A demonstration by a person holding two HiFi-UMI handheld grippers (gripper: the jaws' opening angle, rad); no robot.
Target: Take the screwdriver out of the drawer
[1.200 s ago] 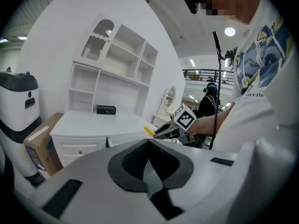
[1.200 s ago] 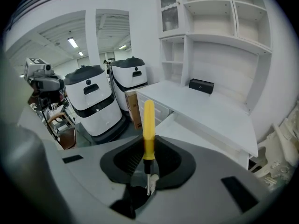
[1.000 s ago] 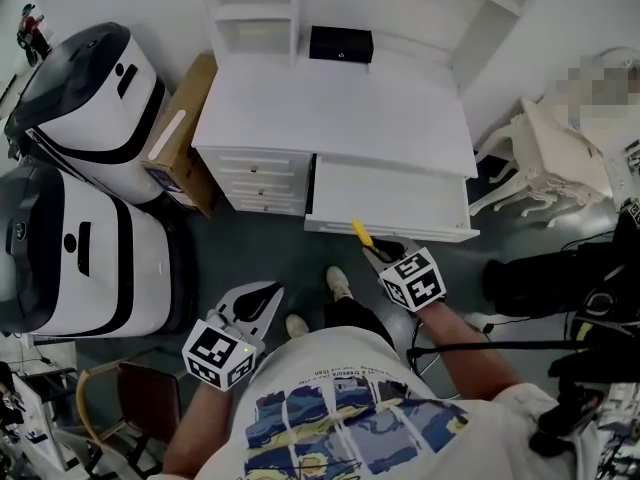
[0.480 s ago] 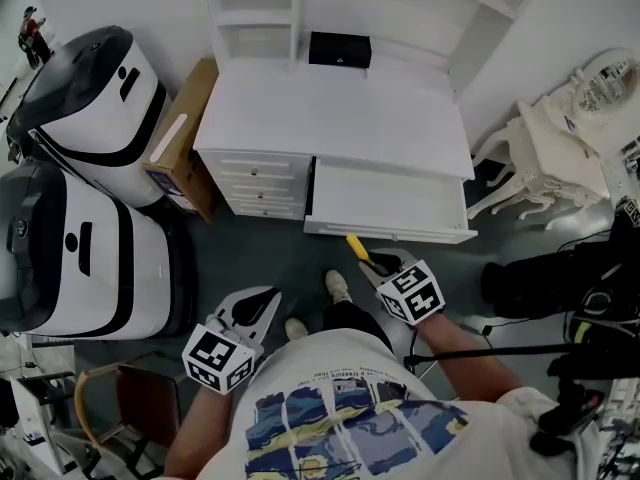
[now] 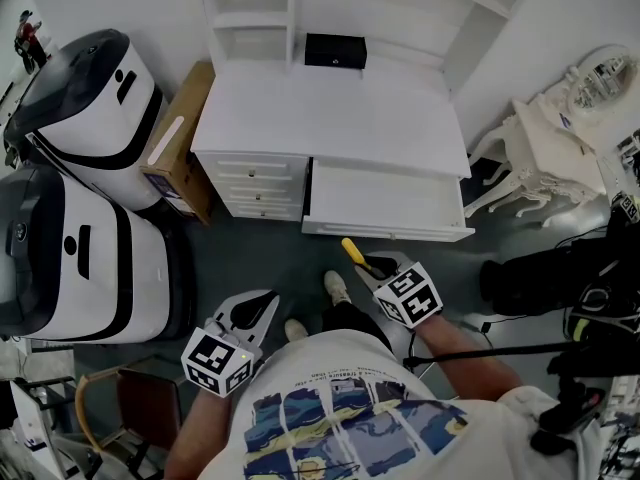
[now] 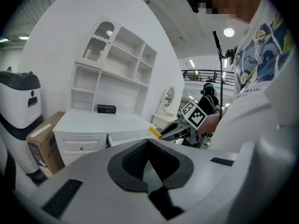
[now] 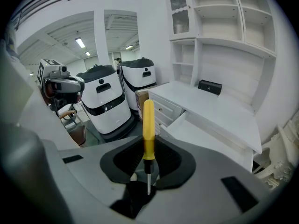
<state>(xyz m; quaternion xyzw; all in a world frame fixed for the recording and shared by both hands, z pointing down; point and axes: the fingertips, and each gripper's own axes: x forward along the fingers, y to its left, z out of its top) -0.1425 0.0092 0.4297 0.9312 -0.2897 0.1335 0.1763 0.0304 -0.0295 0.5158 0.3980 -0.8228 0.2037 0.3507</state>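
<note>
My right gripper (image 5: 372, 264) is shut on a yellow-handled screwdriver (image 5: 351, 251), held just in front of the open white drawer (image 5: 385, 204) and outside it. In the right gripper view the screwdriver (image 7: 148, 127) stands upright between the dark pads (image 7: 125, 160), its metal tip down in the right gripper (image 7: 148, 149). My left gripper (image 5: 252, 311) hangs lower left over the grey floor, shut with nothing in it. The left gripper view shows the left gripper (image 6: 148, 144) with its pads meeting, and beyond it the right gripper (image 6: 172, 130) with the screwdriver (image 6: 154, 132).
The white desk (image 5: 330, 108) with shelves carries a small black box (image 5: 335, 50). Two large white-and-black machines (image 5: 85, 88) (image 5: 70, 253) and a cardboard box (image 5: 182, 133) stand at the left. White ornate furniture (image 5: 560, 143) and black equipment (image 5: 555, 273) are at the right.
My right gripper has drawn the screwdriver a little back and to the left, away from the drawer front. The left gripper has stayed where it was.
</note>
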